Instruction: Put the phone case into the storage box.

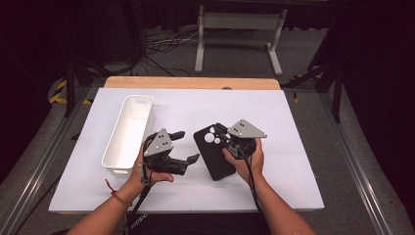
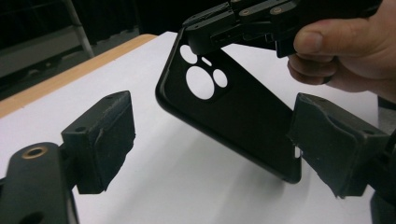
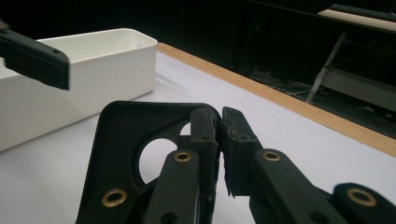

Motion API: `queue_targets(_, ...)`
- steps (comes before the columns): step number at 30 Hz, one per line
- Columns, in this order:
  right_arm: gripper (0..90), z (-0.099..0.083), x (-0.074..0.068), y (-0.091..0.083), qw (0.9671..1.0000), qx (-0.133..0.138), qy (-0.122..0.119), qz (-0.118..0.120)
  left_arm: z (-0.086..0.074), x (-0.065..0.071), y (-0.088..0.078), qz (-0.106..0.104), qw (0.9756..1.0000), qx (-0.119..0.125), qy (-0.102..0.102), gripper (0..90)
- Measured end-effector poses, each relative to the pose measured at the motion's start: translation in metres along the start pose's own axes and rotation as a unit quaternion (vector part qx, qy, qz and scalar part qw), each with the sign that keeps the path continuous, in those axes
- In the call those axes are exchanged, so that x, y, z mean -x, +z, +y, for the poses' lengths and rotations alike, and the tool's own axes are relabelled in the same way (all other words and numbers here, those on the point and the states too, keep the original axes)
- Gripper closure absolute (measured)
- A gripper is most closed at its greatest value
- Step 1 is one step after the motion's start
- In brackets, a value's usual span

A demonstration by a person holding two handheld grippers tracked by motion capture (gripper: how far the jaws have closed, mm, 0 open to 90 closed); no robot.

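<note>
The right gripper [image 1: 226,133] clamps the black phone case [image 1: 213,154] by its camera end, tilted above the table [image 1: 293,147]. The left gripper [image 1: 185,146] waits with jaws spread beside it — a handover seems in progress; next, the left jaws likely close on the case's lower edge.

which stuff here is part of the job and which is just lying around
In the job:
- phone case, tilted, one end on the table
- right gripper, shut on the case's top edge by the camera holes
- left gripper, open beside the case
- white bin, likely

Lying about:
- metal stand behind the table
- floor cables
</note>
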State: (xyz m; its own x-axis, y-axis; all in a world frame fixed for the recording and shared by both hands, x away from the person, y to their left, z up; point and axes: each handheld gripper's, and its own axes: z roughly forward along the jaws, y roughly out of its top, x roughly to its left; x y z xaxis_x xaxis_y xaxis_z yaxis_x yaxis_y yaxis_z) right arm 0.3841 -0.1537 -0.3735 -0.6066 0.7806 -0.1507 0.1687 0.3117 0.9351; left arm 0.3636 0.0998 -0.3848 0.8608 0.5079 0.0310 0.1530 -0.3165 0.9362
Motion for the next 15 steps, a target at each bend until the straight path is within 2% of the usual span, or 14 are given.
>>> queue_targets(3,84.5,0.001,-0.007,0.0,0.9999,0.005,-0.011,0.002,-0.002,0.0,0.002,0.0,1.0,-0.003,-0.009,22.7)
queue_targets(5,84.5,0.001,-0.011,-0.001,0.9997,0.013,-0.019,0.001,-0.002,0.001,0.002,0.016,0.9998,-0.008,-0.006,29.7)
queue_targets(9,84.5,0.002,-0.018,-0.006,0.9988,0.035,-0.034,-0.003,-0.005,-0.001,0.003,0.012,0.9998,-0.009,-0.01,38.1)
queue_targets(10,84.5,0.002,-0.02,-0.006,0.9985,0.04,-0.037,-0.003,-0.006,-0.003,0.003,0.008,0.9998,-0.008,-0.016,39.4)
queue_targets(11,84.5,0.002,-0.021,-0.007,0.9983,0.043,-0.039,-0.002,-0.006,-0.003,0.003,0.005,0.9997,-0.006,-0.021,42.2)
queue_targets(14,84.4,0.002,-0.026,-0.008,0.9978,0.048,-0.046,0.0,-0.006,-0.005,0.001,0.01,0.9998,0.002,-0.019,50.7)
queue_targets(15,84.5,0.002,-0.026,-0.008,0.9976,0.05,-0.047,0.0,-0.007,-0.006,0.0,0.005,0.9997,0.001,-0.026,54.5)
